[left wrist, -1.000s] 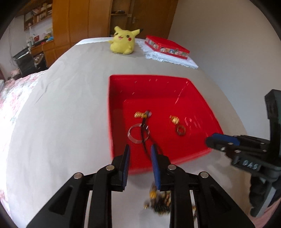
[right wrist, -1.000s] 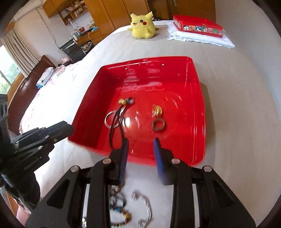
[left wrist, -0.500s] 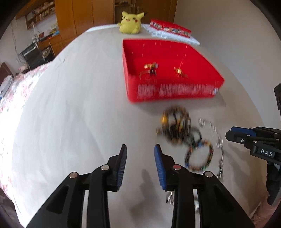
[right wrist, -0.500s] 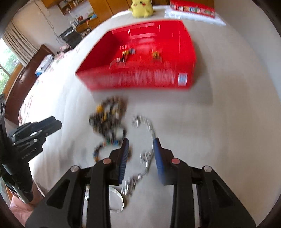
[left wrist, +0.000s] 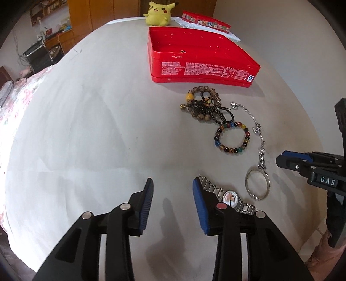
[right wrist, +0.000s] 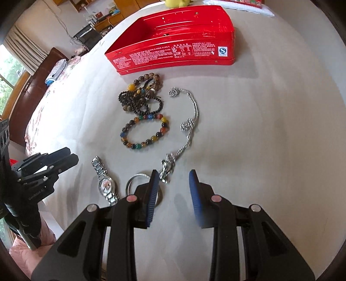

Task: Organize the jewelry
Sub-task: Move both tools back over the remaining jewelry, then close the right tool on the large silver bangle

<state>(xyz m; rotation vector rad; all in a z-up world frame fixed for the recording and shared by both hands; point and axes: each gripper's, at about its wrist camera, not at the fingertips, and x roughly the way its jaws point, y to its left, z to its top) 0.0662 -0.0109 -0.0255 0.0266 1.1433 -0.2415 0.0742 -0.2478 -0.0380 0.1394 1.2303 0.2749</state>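
Observation:
A red tin box (left wrist: 201, 69) (right wrist: 173, 54) stands open on the white cloth, small gold pieces inside. In front of it lie a heap of dark bead bracelets (left wrist: 205, 106) (right wrist: 140, 95), a multicoloured bead bracelet (left wrist: 232, 138) (right wrist: 144, 131), a silver chain (left wrist: 258, 131) (right wrist: 190, 125), a silver ring (left wrist: 257, 184) (right wrist: 132, 181) and a steel watch (left wrist: 227, 196) (right wrist: 104, 183). My left gripper (left wrist: 172, 190) is open and empty, just left of the watch. My right gripper (right wrist: 174, 181) is open and empty, over the chain's pendant end.
A yellow plush toy (left wrist: 159, 13) and a flat red box on a lace cloth (left wrist: 205, 20) sit beyond the tin. The cloth's near edge is close below both grippers. Furniture stands off to the left (right wrist: 43, 71).
Both grippers have pulled back from over the red tin toward the near edge. The loose jewelry now lies in front of them. Both stay open.

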